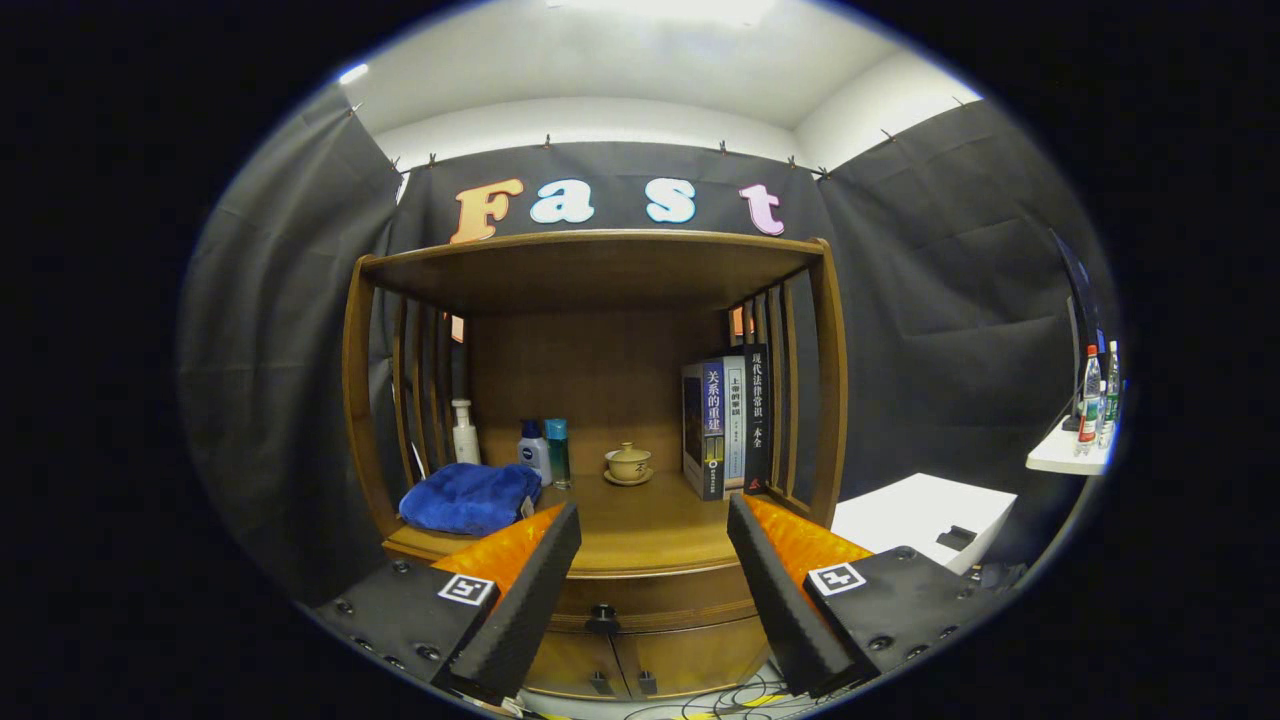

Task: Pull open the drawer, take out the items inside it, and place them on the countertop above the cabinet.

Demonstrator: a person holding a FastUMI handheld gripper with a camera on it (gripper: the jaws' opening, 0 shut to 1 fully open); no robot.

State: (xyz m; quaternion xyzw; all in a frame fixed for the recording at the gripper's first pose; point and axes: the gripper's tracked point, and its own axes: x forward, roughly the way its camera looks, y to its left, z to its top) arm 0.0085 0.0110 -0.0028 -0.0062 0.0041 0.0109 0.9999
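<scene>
Below the countertop (650,535), the drawer (655,600) is seen closed, its small knob (602,615) between the spread fingers of the gripper (652,590). Stiff sliding is judged likely; the knob should be pinched squarely.

gripper (654,525): two wedge-shaped fingers (520,600), wide apart, nothing between them. inner faces carry a ridged, foam-like textured lining running the full visible length. each finger mounts on a flat black plate (400,615) with rounded corners and several dark round screw heads set near the edges. one square black-and-white fiducial tag (467,588) sits on the left plate near the finger base; a matching tag (836,577) sits on the right plate (900,600).
</scene>
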